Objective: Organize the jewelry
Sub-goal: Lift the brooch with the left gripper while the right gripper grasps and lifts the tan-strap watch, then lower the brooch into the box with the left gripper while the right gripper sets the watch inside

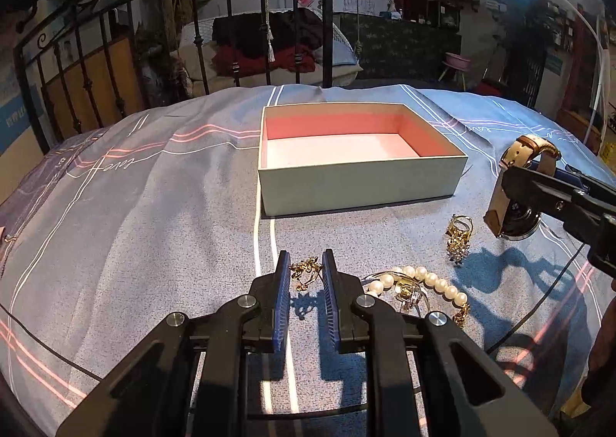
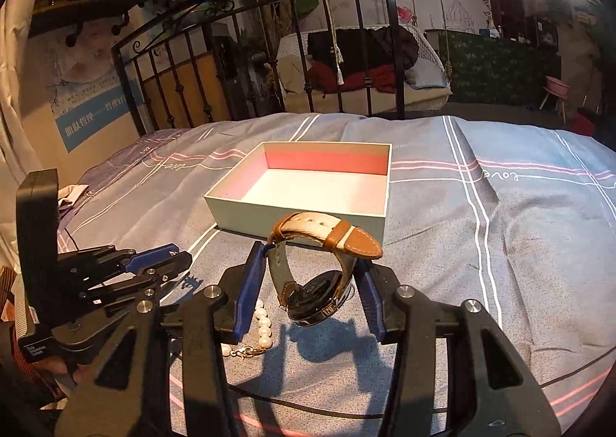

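An open pale box point(image 1: 358, 183) with a pink inside stands on the bedspread; it also shows in the right wrist view point(image 2: 304, 221). My left gripper point(image 1: 306, 267) is shut on a small gold piece point(image 1: 306, 271) held just above the cloth. My right gripper point(image 2: 312, 275) is shut on a brown-strap watch point(image 2: 319, 283), held above the bed in front of the box; the watch also shows in the left wrist view point(image 1: 516, 190). A pearl bracelet point(image 1: 423, 281) and gold rings point(image 1: 458, 236) lie on the cloth.
A black iron bed frame point(image 1: 192, 32) rises behind the bed. The grey striped bedspread point(image 1: 134, 225) is wrinkled. The pearl bracelet lies under my right gripper's left finger point(image 2: 263, 325). Room clutter stands beyond the bed.
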{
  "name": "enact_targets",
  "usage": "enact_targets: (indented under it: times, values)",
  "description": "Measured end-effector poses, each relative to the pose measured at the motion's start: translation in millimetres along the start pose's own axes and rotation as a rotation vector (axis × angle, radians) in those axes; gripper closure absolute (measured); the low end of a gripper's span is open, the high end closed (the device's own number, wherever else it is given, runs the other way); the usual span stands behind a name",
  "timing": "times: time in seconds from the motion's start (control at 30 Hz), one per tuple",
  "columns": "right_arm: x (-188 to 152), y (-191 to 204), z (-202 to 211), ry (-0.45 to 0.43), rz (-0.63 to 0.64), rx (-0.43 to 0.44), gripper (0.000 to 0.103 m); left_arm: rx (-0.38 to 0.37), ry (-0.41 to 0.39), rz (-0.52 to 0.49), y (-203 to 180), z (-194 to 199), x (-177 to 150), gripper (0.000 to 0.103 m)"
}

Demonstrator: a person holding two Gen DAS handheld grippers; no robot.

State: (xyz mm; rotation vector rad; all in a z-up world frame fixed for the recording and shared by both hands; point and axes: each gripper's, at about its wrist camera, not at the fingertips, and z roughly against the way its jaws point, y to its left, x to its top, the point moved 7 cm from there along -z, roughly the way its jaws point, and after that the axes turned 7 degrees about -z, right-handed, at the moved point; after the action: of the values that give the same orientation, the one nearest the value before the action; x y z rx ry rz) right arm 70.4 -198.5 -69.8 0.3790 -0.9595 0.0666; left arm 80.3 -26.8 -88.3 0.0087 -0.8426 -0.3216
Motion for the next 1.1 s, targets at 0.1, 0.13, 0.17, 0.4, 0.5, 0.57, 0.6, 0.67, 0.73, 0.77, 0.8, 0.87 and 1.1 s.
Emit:
enact_targets:
  times: [0.1,0.13,0.17,0.4,0.5,0.57,0.6,0.67,0.73,0.77,0.8,0.87,1.1]
  values:
    - [0.6,6.6,8.0,-0.024,0.024,0.021,0.056,-0.003,0.0,0.003,-0.1,0.8,0.3,0.087]
    - [0.4,8.0,9.5,-0.028,0.032,0.021,0.056,-0.004,0.0,0.003,-0.5,0.9,0.1,0.087]
    - [-0.4,9.1,9.7,-0.026,0.037,0.027,0.056,-0.004,-0.001,0.003,-0.9,1.0,0.2,0.087]
    - [-2.0,12.2,0.9,0.004,0.041,0.023,0.056,-0.011,-0.009,0.004,-1.8,0.0,4.4,0.087]
    - [1.9,11.4,-5.8,0.015,0.044,0.02,0.056,-0.013,-0.02,0.003,-1.3,-2.0,15.0,0.087]
    - [8.2,11.2,-10.5,0.014,0.039,0.028,0.056,-0.021,-0.034,0.006,-0.6,-3.4,26.1,0.087]
    - [12.1,10.9,-13.6,0.016,0.037,0.031,0.056,-0.021,-0.042,0.003,-0.8,-4.4,33.0,0.087]
    - [21.0,10.3,-20.1,0.015,0.042,0.024,0.056,-0.02,-0.061,-0.004,-1.9,-6.1,46.5,0.087]
    - [30.3,8.8,-26.6,0.012,0.044,0.022,0.056,-0.019,-0.077,-0.009,-1.9,-8.4,60.2,0.087]
    - [34.9,7.0,-30.6,0.015,0.042,0.019,0.056,-0.021,-0.083,-0.009,-2.2,-9.9,67.3,0.087]
    - [39.2,5.1,-34.9,0.02,0.038,0.013,0.056,-0.021,-0.086,-0.008,-2.1,-11.9,73.9,0.087]
    - [48.5,0.7,-42.4,0.021,0.029,0.003,0.056,-0.022,-0.095,-0.005,-0.6,-16.0,86.2,0.087]
    - [71.5,-14.0,-73.4,0.051,0.02,-0.042,0.056,-0.026,-0.066,0.011,4.9,-46.9,116.5,0.087]
